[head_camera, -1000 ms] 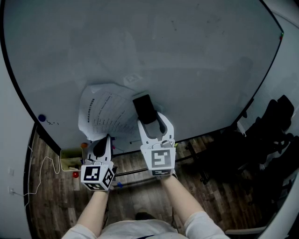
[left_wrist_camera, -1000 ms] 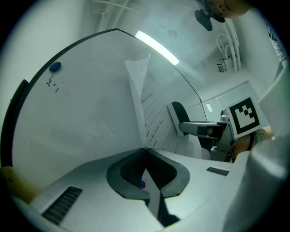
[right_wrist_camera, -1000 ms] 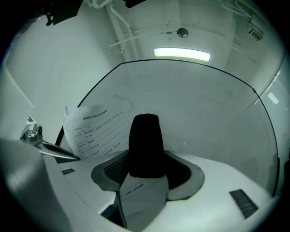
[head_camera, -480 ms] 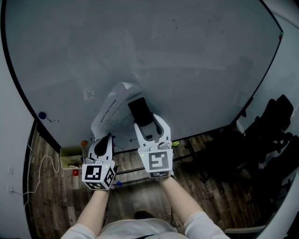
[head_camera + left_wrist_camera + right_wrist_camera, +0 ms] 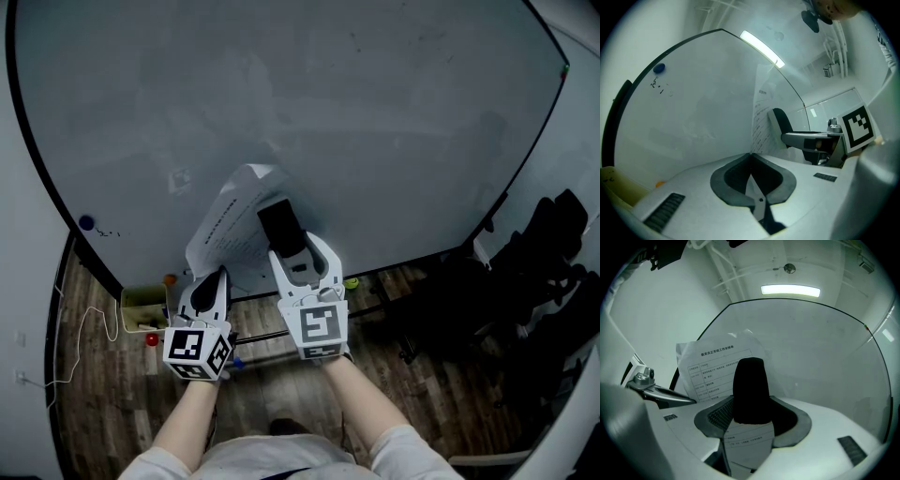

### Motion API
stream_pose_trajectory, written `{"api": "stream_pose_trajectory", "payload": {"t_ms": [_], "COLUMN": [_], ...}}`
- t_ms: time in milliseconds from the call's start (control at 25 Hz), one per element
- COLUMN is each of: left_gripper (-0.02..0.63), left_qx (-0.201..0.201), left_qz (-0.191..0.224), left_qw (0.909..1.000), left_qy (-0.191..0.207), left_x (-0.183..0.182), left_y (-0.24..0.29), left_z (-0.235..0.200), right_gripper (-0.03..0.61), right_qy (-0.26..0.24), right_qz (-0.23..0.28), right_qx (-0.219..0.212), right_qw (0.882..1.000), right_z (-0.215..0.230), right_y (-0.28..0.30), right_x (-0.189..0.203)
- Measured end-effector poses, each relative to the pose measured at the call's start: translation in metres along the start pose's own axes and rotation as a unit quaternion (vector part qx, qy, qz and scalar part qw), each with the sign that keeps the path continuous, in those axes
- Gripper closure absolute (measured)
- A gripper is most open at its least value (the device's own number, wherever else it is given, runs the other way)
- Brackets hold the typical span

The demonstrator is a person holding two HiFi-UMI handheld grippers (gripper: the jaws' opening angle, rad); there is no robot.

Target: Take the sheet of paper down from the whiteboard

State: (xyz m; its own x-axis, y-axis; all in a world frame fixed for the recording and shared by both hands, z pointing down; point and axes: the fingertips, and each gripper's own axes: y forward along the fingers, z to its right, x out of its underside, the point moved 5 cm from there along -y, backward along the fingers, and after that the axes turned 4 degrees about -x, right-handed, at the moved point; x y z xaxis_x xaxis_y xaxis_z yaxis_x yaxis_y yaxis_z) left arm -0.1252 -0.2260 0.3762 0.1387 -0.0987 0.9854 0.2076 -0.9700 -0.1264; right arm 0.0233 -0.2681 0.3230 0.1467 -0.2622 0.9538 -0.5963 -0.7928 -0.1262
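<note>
because the sheet of paper (image 5: 228,228) is thin and floppy, i have it clamped in the right gripper (image 5: 749,397). one black finger lies flat over the printed face, and the page runs on behind it into the throat of the jaws, which are closed on it. the grip sits on the sheet's lower right part, so the rest fans up and to the left and bows away from the whiteboard (image 5: 375,122). i see nothing pinning the sheet, so i judge it is already free of the board and is just held out in front of it.

the left gripper (image 5: 751,157) sits low at the sheet's lower left corner, jaws fully together. the page, seen almost edge-on from there, runs right down to their tip. i cannot tell whether that corner is pinched or only lying against the closed tips. either way, i read the position as a steadying one that keeps the loose corner from swinging or folding.

both grippers point roughly level at the board, side by side, which keeps the page upright rather than crumpled between them.
</note>
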Motion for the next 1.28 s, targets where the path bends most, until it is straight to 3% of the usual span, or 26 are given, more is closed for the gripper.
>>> {"api": "stream_pose_trajectory", "payload": {"t_ms": [1280], "left_gripper": [0.600], "left_qx": [0.057], "left_qz": [0.001], "left_qw": [0.9983], "left_qy": [0.004], "left_x": [-0.009], "left_y": [-0.038], "left_z": [0.028], "right_gripper": [0.337], "right_qy": [0.027], "right_qz": [-0.012], "right_qx": [0.003], "right_qw": [1.000], "right_z": [-0.031], "right_y": [-0.044], "right_x": [-0.003]}}
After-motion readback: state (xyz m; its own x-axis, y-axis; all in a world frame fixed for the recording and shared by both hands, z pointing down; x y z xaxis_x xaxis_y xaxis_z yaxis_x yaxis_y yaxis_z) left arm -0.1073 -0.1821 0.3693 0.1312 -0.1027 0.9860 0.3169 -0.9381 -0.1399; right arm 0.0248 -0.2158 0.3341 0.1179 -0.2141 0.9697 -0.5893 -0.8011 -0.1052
